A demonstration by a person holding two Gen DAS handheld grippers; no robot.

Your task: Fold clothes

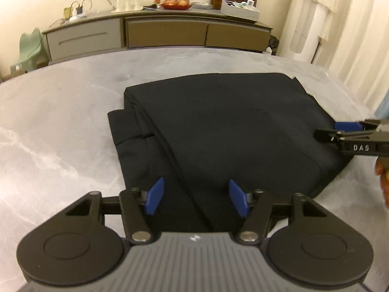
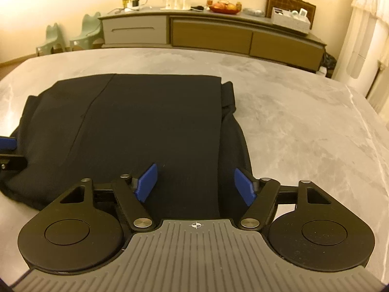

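A black garment lies folded in a thick rectangle on the grey marbled table. It also shows in the right wrist view. My left gripper is open and empty, just above the garment's near edge. My right gripper is open and empty, over the garment's near right part. The right gripper's side shows at the right edge of the left wrist view. A blue pad of the left gripper shows at the left edge of the right wrist view.
A long sideboard stands behind the table with glassware, a fruit bowl and a white box. Green stools stand at the left. White curtains hang at the right.
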